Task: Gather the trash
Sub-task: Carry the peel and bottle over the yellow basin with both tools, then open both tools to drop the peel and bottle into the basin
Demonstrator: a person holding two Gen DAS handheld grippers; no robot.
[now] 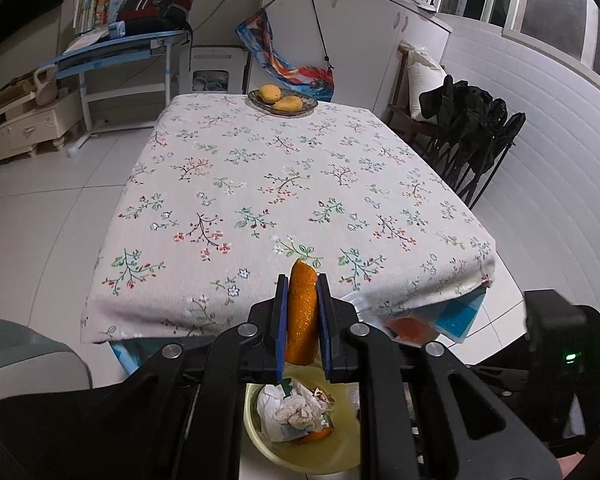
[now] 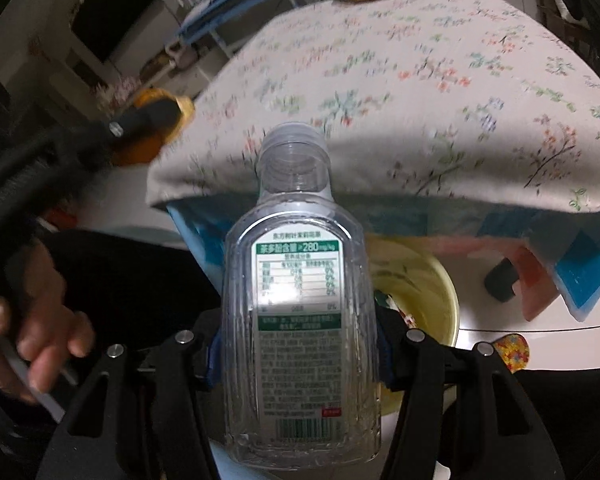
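Below the worktop [image 1: 260, 184] edge, over the yellow bin [image 1: 260, 444] — left gripper [image 1: 302, 312] clamped on an orange peel [image 1: 301, 312], right gripper [image 2: 298, 364] gripping an empty bottle [image 2: 300, 320]. Risky if released off-centre — liable to bounce off the rim onto the floor.

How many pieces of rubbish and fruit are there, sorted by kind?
Orange peel held in the left gripper: 1
Empty plastic bottle in the right gripper: 1
Crumpled paper wads in the yellow bin: 1
Mangoes on the plate: 2
Total: 5
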